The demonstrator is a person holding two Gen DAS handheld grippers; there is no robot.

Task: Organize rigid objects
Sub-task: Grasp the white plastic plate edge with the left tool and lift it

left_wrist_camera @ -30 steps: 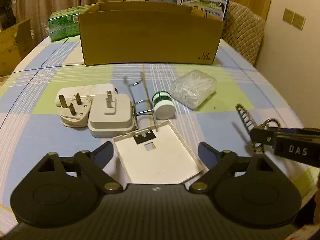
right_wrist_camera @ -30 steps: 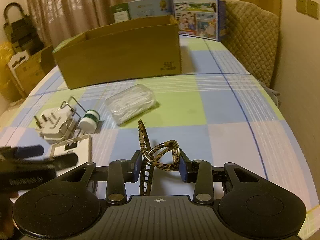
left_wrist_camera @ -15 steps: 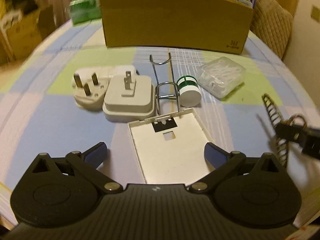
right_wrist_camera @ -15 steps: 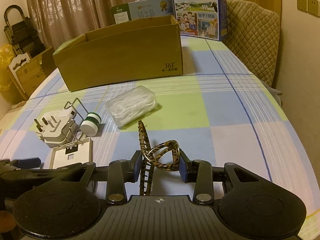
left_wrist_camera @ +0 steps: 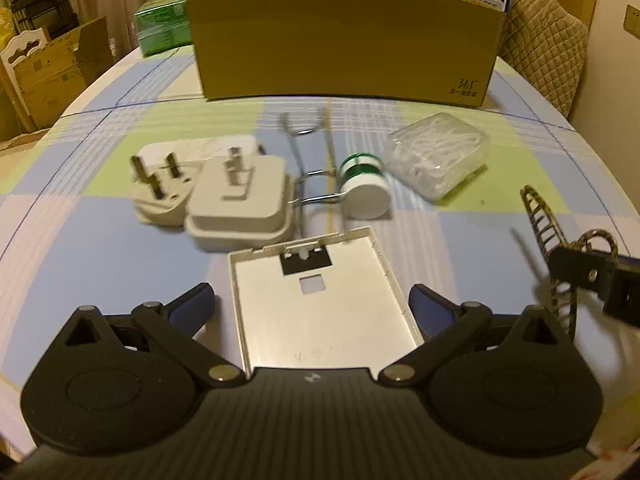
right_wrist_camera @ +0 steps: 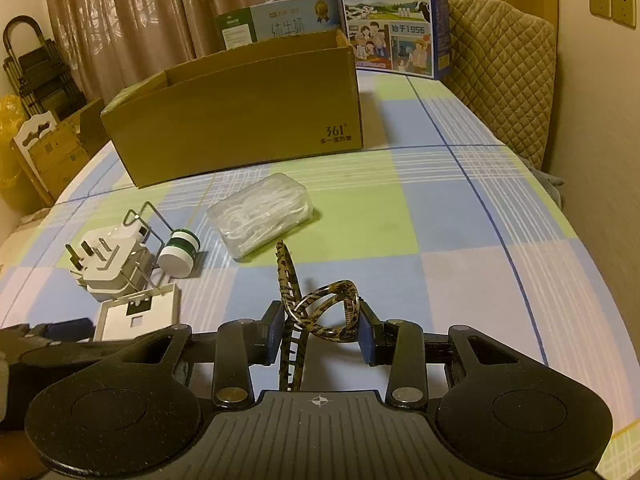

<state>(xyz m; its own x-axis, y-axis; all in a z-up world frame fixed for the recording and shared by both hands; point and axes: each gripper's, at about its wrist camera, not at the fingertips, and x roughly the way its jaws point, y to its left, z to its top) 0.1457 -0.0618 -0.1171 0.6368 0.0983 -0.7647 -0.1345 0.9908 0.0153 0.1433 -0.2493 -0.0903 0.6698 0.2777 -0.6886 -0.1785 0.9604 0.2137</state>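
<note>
Matte white plastic formed the shallow rectangular cover (left_wrist_camera: 320,312), which lay flat on the checked tabletop (left_wrist_camera: 100,248) between the spread blue pads of the left tool (left_wrist_camera: 312,308); its jaws had just been opening and stood wide, touching nothing. At 12 o'clock from the cover lay a bent wire rack (left_wrist_camera: 312,168), two blocky white plugs (left_wrist_camera: 236,200) at 11, a green-banded round pot (left_wrist_camera: 365,190) and a clear ribbed box (left_wrist_camera: 440,156) at 1. A cardboard box (left_wrist_camera: 344,40) stood beyond.

In the right wrist view, the right tool (right_wrist_camera: 318,330) stood narrow, clamped on a glossy tortoiseshell hair claw (right_wrist_camera: 320,312). Only this view showed the cardboard box's open top and the blue milk carton (right_wrist_camera: 394,18) at 12 o'clock.
</note>
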